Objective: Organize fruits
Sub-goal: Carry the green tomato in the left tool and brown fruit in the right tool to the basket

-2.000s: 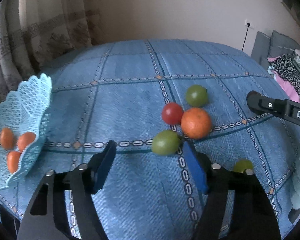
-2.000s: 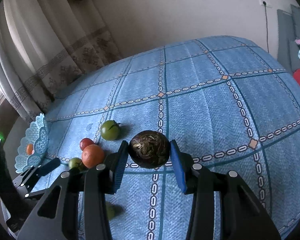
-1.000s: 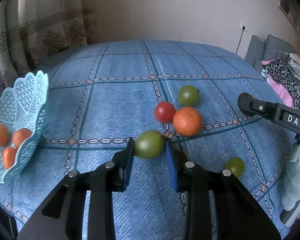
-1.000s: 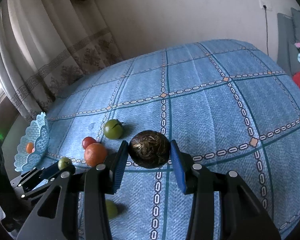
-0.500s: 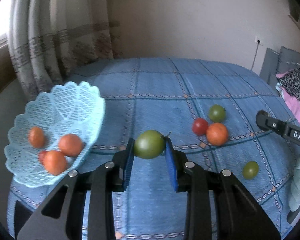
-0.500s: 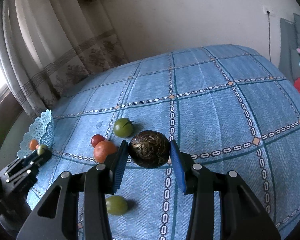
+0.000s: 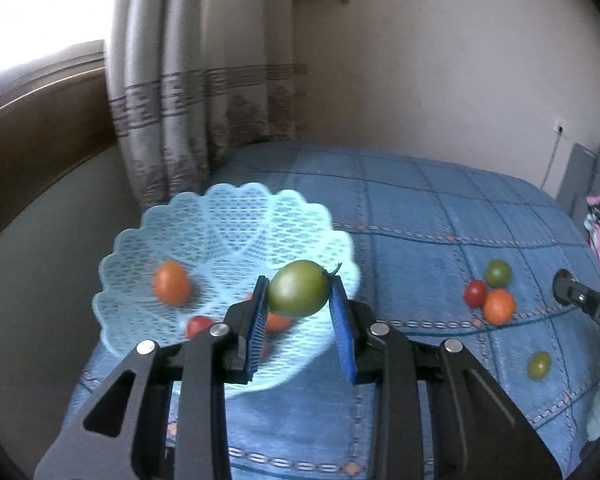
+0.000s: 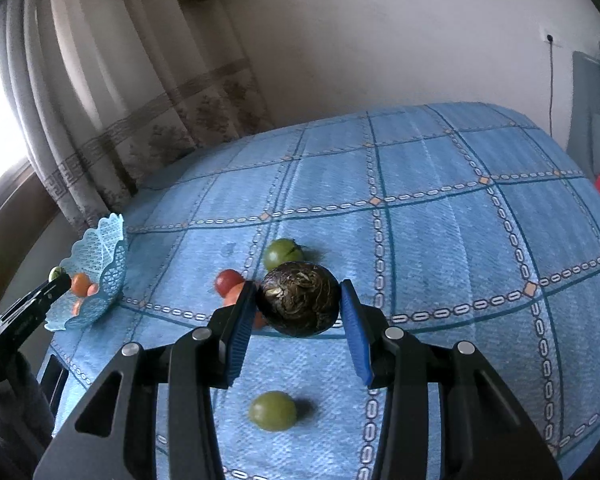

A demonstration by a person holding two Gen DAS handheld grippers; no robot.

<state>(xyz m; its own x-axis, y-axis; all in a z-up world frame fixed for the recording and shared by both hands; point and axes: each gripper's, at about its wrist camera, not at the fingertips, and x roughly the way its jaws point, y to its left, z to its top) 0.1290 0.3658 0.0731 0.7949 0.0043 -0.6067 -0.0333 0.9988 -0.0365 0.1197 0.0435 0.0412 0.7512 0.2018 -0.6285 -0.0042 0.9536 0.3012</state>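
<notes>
We grip a green tomato (image 7: pixel 299 289) in our left gripper (image 7: pixel 299 312) over the part-filled basket (image 7: pixel 204 232); our right gripper (image 8: pixel 299 322) clamps a dark fruit (image 8: pixel 299 304); four fruits (image 7: pixel 498 306) remain on the bed (image 7: pixel 420 208).

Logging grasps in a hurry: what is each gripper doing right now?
Left gripper: closed on the smooth green tomato.
Right gripper: closed on the dark brown mottled round fruit.
</notes>
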